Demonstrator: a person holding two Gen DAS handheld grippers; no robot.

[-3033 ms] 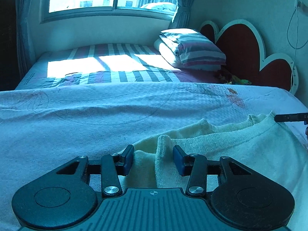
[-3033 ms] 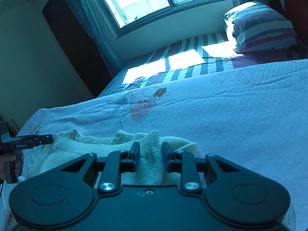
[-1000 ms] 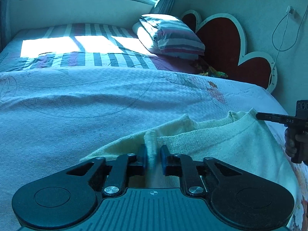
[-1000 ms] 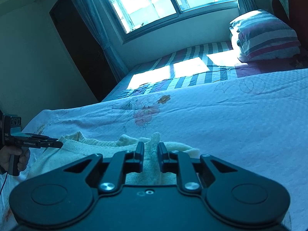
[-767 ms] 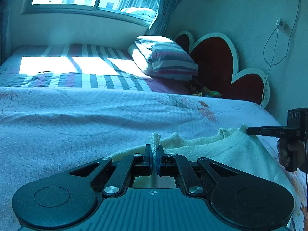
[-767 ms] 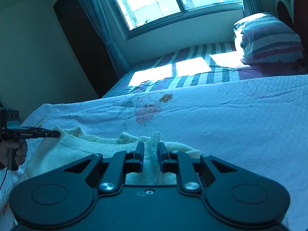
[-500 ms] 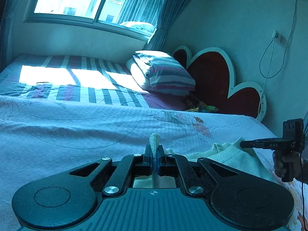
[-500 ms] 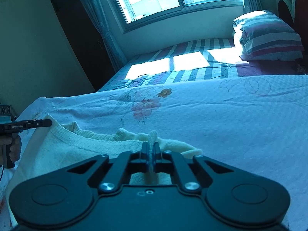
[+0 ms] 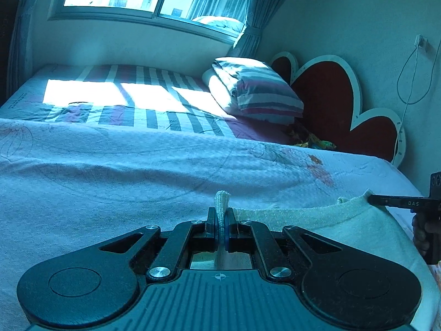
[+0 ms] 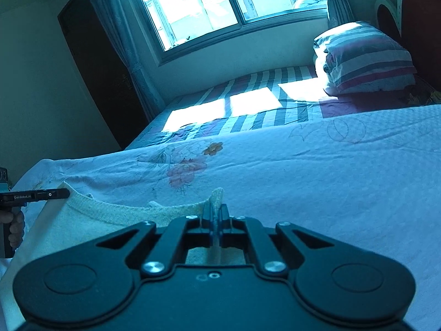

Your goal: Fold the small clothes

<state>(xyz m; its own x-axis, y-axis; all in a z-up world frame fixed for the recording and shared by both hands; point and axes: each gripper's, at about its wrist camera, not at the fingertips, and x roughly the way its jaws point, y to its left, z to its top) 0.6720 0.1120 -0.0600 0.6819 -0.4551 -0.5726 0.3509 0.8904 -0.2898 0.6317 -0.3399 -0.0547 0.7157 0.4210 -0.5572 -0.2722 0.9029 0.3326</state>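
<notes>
A small pale yellow knit garment (image 9: 330,220) hangs stretched between my two grippers above the bed. My left gripper (image 9: 220,215) is shut on one top corner, a tuft of fabric sticking up between its jaws. My right gripper (image 10: 213,215) is shut on the other top corner of the garment (image 10: 96,220). Each gripper shows in the other's view: the right one at the right edge of the left wrist view (image 9: 370,200), the left one at the left edge of the right wrist view (image 10: 66,193). The garment's lower part is hidden below the grippers.
A pale floral bedspread (image 9: 110,171) covers the near bed. Beyond it lie a striped sheet (image 9: 132,102), a striped pillow stack (image 9: 256,93) and a red heart-shaped headboard (image 9: 330,102). A window (image 10: 209,5) and a dark doorway (image 10: 93,63) are behind.
Both grippers closed on the garment's top corners, first the left, then the right. They lifted it off the bed and its top edge pulled taut.
</notes>
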